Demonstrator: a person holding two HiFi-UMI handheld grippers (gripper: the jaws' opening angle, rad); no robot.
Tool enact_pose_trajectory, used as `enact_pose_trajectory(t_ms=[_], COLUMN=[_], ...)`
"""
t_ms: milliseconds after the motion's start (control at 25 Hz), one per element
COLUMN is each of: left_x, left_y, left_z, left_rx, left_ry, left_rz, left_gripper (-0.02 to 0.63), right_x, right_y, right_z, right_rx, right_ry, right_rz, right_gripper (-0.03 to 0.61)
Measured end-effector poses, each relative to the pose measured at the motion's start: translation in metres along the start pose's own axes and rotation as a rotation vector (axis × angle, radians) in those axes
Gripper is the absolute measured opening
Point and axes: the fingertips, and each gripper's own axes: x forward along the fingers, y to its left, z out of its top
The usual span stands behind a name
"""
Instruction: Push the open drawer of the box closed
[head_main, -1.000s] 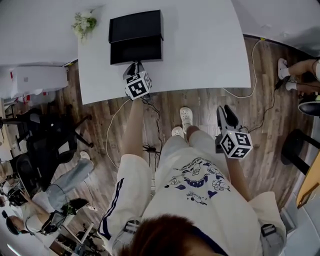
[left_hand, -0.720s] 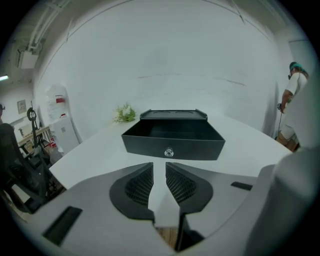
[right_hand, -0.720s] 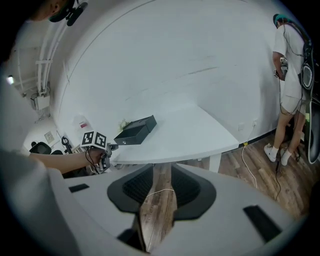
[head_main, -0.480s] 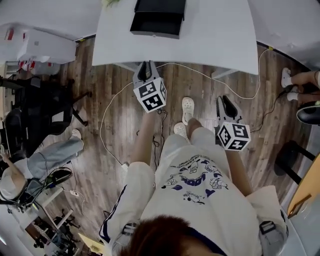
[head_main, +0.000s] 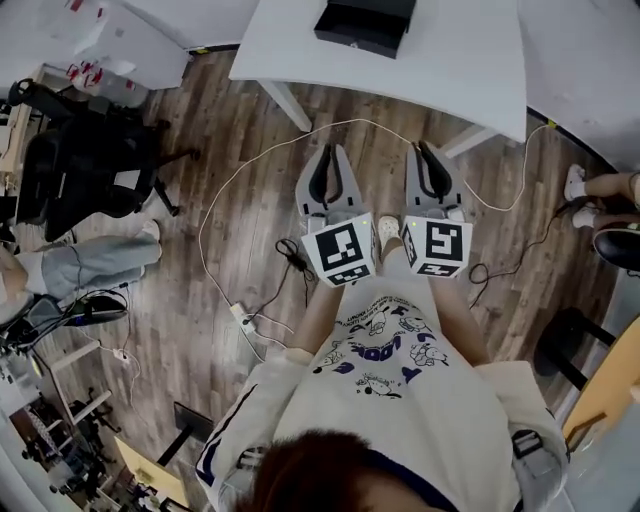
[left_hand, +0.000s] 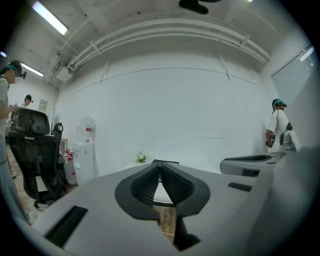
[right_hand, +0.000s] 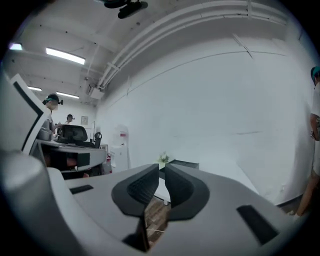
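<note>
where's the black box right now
In the head view, the black box sits on the white table at the picture's top edge, just right of centre.

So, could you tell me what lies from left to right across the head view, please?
Black office chair → left gripper, whose empty jaws have just been closing → right gripper → white shoe.

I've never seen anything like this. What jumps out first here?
The left hand-held gripper and right hand-held gripper, each bearing a black-and-white marker cube, are held side by side above the wooden floor; the left one's jaws have just been closing on nothing. Beyond them a black box sits on the white table.
</note>
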Motion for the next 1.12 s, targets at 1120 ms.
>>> enact_pose_trajectory(t_ms=[1120], left_x=[-0.018], left_y=[-0.021], left_z=[0.043], left_rx=[0.025], left_ry=[-0.088], left_rz=[0.076], left_gripper=[0.031], right_x=[-0.003], right_y=[-0.008], right_z=[0.039], right_rx=[0.034], right_ry=[-0.084], right_rz=[0.100], right_gripper=[0.046])
